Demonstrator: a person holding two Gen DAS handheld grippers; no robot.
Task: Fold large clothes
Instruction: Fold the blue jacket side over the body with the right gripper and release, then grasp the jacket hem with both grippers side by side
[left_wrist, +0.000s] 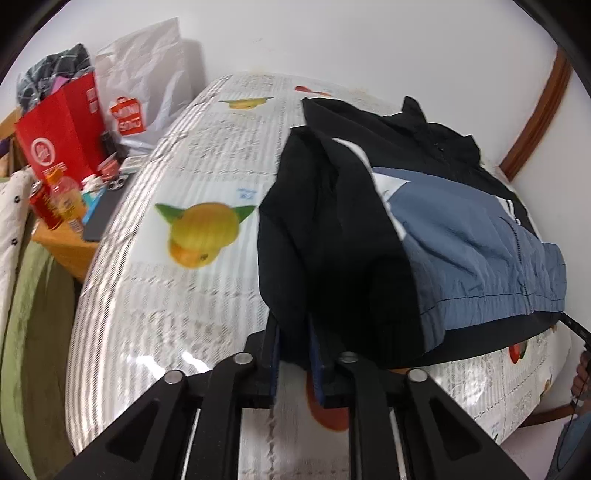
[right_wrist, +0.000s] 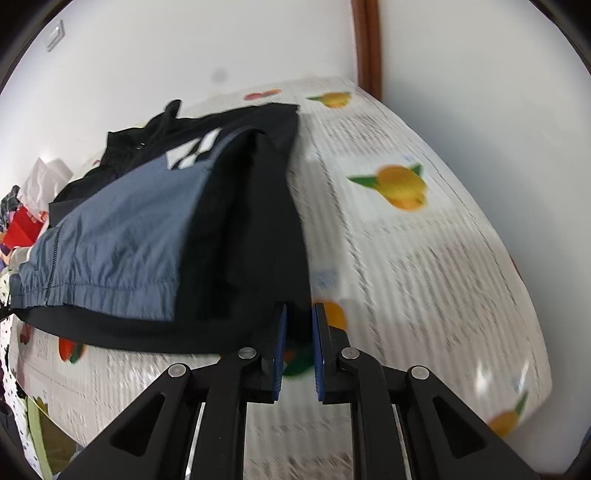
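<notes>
The jacket (left_wrist: 424, 221) is lying across the worktop (left_wrist: 177, 280); the left gripper (left_wrist: 295, 354) fingers are pinching its black sleeve, and the right gripper (right_wrist: 300, 343) fingers are gripping its opposite black edge.

free: tablecloth (left_wrist: 177, 277) left of jacket (left_wrist: 461, 236) | blocked: far-left clutter — red bag (left_wrist: 55, 136)
</notes>
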